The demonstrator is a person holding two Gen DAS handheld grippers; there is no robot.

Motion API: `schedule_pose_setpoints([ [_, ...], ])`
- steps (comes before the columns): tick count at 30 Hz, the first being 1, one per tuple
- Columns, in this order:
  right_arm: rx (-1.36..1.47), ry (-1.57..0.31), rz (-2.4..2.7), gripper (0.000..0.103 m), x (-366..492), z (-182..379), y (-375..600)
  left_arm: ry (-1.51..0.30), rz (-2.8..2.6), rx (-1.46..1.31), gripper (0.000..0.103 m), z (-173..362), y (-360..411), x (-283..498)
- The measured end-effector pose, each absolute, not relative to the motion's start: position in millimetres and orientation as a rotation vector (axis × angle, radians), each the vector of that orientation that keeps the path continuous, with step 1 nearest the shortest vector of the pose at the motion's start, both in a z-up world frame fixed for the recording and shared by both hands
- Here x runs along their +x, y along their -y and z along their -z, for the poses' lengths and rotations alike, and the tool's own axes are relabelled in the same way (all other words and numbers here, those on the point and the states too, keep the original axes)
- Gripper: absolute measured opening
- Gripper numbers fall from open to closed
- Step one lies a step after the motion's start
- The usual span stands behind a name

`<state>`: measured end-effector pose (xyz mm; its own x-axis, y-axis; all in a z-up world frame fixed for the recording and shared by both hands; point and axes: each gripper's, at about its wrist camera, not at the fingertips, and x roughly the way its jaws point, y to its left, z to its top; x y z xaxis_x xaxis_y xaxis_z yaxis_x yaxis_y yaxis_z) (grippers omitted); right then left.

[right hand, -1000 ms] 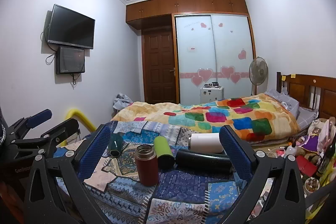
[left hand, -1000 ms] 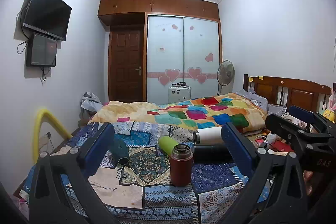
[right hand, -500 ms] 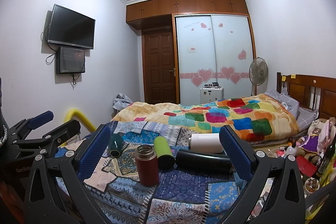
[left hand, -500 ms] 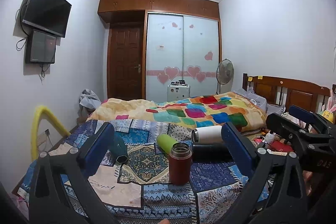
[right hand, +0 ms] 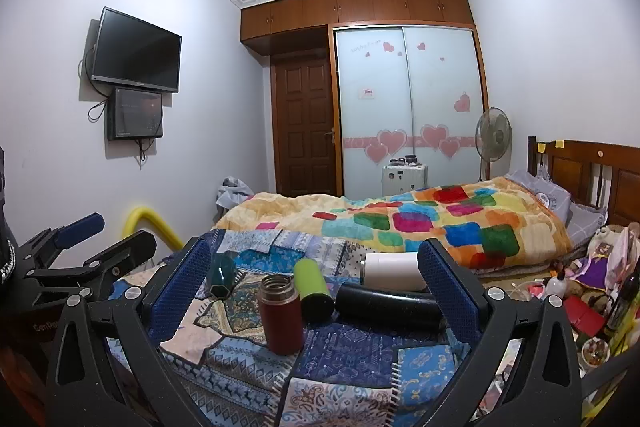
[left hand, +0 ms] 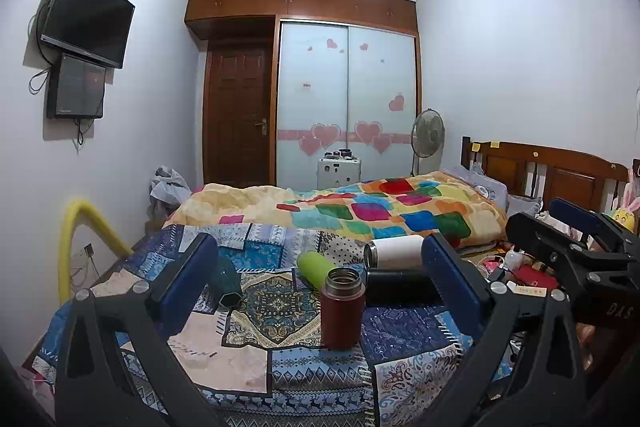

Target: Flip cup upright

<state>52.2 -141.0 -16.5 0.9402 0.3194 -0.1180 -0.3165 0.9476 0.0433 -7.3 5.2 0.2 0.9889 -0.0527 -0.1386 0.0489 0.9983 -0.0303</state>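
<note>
A dark red cup (left hand: 342, 307) stands upright with its mouth open on the patchwork cloth (left hand: 276, 307); it also shows in the right wrist view (right hand: 281, 313). A lime green cup (left hand: 316, 269) (right hand: 313, 286), a white cup (left hand: 394, 251) (right hand: 394, 271), a black cup (left hand: 400, 291) (right hand: 386, 303) and a dark teal cup (left hand: 226, 281) (right hand: 222, 273) lie on their sides behind it. My left gripper (left hand: 320, 287) is open and empty, short of the red cup. My right gripper (right hand: 314, 291) is open and empty too.
A bed with a multicoloured quilt (left hand: 360, 211) lies behind the cloth. A wooden headboard (left hand: 552, 175) is at the right, with clutter (right hand: 576, 291) on the floor beside it. A yellow tube (left hand: 80, 231) arches at the left wall.
The left wrist view has shifted slightly; the cups sit a little lower and closer in it. The right gripper and all cups have stayed still.
</note>
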Motion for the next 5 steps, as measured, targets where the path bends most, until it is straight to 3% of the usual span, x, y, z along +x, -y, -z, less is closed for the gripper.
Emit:
schedule_pose_setpoints([
  [5, 0.024, -0.125, -0.324, 0.103, 52.4, 16.5, 140.9, -0.141, 0.054, -0.029, 0.103, -0.4, -5.0, -7.7],
])
